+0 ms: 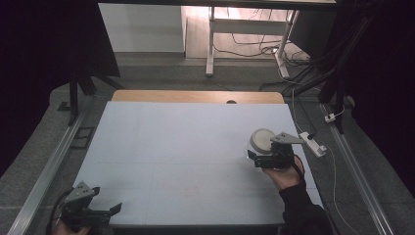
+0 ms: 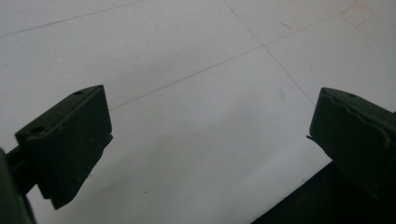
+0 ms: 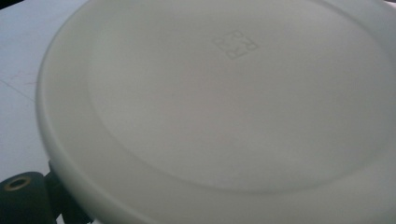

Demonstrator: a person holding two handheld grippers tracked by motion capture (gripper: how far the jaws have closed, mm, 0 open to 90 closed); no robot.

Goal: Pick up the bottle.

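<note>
- White round dish (image 1: 262,140) — on the table (image 1: 186,147), near its right edge.
- Right gripper (image 1: 258,159) — against the dish's near rim; jaw spacing cannot be told.
- Left gripper (image 1: 105,211) — well apart from the dish, jaws spread, nothing between.

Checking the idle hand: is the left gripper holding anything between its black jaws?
No, the left gripper stands wide open over the bare pale blue table mat.
</note>
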